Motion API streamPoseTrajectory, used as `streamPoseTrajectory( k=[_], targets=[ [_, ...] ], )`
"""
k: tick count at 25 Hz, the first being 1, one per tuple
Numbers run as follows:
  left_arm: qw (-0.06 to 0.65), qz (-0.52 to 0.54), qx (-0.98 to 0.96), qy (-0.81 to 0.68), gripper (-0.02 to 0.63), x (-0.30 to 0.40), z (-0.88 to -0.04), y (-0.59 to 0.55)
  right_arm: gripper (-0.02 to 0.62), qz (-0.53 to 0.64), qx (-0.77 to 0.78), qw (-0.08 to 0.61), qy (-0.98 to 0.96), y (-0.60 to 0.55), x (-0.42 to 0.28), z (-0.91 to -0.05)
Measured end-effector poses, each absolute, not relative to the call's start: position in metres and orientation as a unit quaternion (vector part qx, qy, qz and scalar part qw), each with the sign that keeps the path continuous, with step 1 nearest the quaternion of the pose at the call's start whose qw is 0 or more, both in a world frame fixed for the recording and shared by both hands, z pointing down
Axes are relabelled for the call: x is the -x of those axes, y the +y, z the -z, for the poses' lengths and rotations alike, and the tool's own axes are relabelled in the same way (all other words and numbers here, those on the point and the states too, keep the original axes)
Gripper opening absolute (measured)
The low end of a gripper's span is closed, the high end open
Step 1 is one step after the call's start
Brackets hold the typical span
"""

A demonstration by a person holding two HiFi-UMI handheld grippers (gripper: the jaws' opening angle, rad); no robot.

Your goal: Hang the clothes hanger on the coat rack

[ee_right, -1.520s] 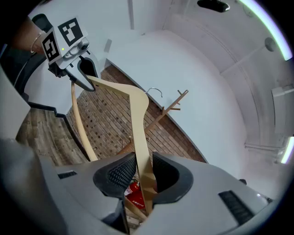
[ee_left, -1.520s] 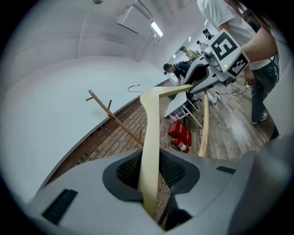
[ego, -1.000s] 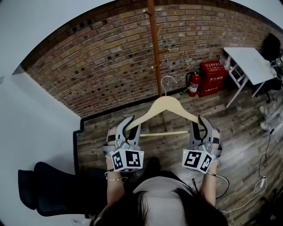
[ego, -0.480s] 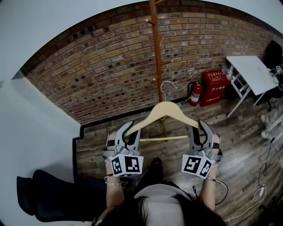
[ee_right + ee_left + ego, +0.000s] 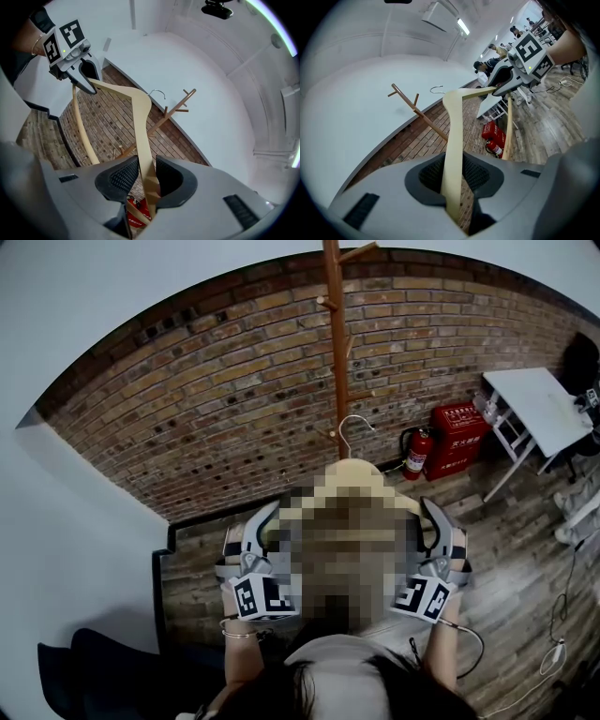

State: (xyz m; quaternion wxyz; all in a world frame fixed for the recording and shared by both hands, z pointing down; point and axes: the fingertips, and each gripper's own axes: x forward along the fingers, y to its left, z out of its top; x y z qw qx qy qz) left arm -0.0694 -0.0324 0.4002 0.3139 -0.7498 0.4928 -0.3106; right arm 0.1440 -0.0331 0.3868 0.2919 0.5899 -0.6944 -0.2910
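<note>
A pale wooden clothes hanger (image 5: 452,140) is held at both ends, its metal hook (image 5: 354,427) pointing up close beside the coat rack's brown pole (image 5: 337,343). My left gripper (image 5: 268,517) is shut on the hanger's left arm, and my right gripper (image 5: 434,514) is shut on the right arm (image 5: 142,126). In the left gripper view the wood runs between the pads (image 5: 480,174) towards the right gripper (image 5: 506,86). The rack's pegs (image 5: 186,99) stand behind the hook (image 5: 158,93). The hanger's middle is hidden in the head view.
A brick wall (image 5: 187,399) stands behind the rack. At the wall's foot to the right are a red fire extinguisher (image 5: 415,451) and a red box (image 5: 457,426), then a white table (image 5: 539,399). A dark chair (image 5: 103,662) is at the lower left. A cable (image 5: 553,643) lies on the wooden floor.
Both grippers have carried the hanger forward and a little up towards the rack. The hook now lies right beside the pole.
</note>
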Motion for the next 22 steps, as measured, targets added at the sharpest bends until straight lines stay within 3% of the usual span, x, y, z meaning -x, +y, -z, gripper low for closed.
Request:
streamPoseTrajectory(
  k=[22],
  targets=[
    [0.329, 0.271, 0.766, 0.481, 0.106, 0.109, -0.365, -0.147, 0.126, 0.302, -0.62, 0.291, -0.663, -0.132, -0.102, -0.352]
  ],
)
